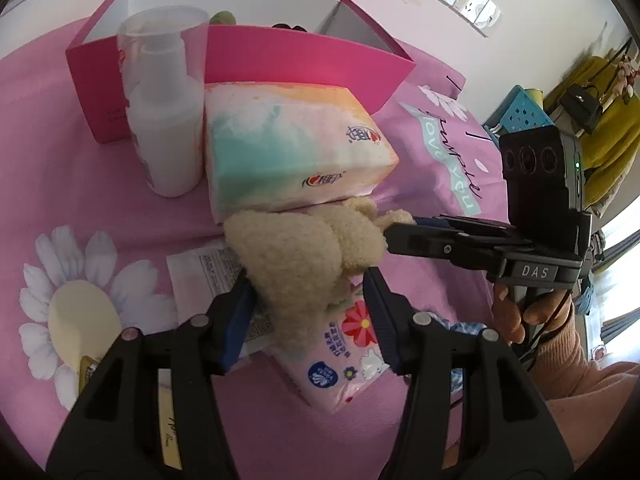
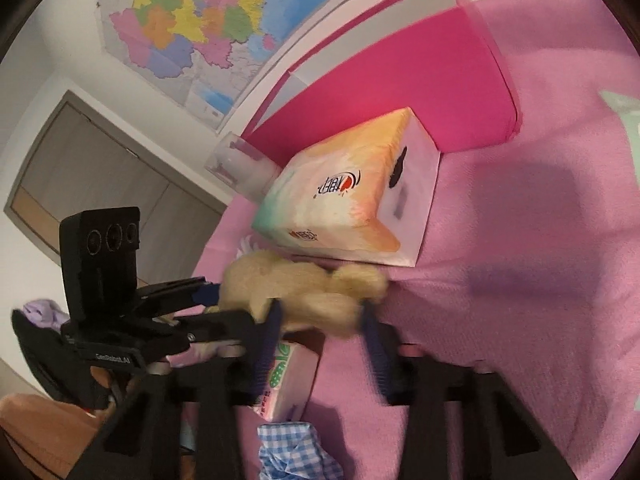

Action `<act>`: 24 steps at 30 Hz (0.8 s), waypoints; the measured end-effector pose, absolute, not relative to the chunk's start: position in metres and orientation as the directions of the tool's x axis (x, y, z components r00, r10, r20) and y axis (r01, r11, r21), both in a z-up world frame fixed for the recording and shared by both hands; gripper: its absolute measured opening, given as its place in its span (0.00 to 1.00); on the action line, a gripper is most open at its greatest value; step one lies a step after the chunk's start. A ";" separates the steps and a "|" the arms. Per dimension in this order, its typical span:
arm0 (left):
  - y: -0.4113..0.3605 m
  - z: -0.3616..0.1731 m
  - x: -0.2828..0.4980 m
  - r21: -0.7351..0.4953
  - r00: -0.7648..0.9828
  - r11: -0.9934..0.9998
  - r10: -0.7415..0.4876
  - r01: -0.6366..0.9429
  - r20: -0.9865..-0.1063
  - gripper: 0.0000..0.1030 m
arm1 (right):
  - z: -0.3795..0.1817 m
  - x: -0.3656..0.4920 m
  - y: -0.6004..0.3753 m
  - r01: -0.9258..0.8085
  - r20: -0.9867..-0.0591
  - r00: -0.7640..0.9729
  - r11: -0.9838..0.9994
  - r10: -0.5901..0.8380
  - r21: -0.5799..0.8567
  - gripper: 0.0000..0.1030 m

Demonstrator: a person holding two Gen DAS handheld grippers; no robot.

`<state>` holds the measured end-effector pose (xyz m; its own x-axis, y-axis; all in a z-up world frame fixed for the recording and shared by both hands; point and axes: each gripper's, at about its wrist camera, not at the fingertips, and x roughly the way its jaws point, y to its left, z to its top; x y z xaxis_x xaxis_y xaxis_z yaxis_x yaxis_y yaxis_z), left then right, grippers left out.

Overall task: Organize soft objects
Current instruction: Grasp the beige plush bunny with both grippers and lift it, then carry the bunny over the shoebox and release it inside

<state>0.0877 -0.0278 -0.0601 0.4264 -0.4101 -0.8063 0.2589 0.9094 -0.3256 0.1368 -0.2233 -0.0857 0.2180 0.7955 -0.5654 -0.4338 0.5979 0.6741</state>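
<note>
Broadly, a pink bedspread [image 1: 80, 208] with daisy prints carries everything, and the open magenta box [image 1: 304, 64] at its far side serves as the landmark. Just in front of the box lies a pastel tissue pack [image 1: 288, 148], with a white pump bottle [image 1: 164, 120] under a clear cap upright at its side. Nearer than the pack, touching its front edge, the cream plush toy [image 1: 296, 256] lies across a small flowered tissue packet [image 1: 344, 344]. The left gripper [image 1: 308, 304] has its blue-padded jaws partly closed, pressing the toy's body from both sides. The right gripper [image 2: 320, 316] comes in from the side, its jaws narrow and clamped on the toy's other end. A blue checked cloth [image 2: 292, 452] lies nearest, farthest from the box.
</note>
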 end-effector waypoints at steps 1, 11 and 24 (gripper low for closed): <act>-0.029 -0.059 0.088 -0.329 0.426 0.908 -0.414 0.261 -0.805 0.54 | -0.085 0.136 -0.223 -0.440 -0.570 0.221 0.602 0.792 0.666 0.24; -0.033 -0.035 0.078 -0.331 0.461 0.892 -0.445 0.309 -0.768 0.47 | -0.050 0.114 -0.231 -0.521 -0.552 0.294 0.615 0.780 0.591 0.17; -0.049 0.033 0.111 -0.244 0.572 0.892 -0.434 0.380 -0.696 0.47 | 0.021 0.127 -0.245 -0.606 -0.487 0.442 0.651 0.753 0.457 0.16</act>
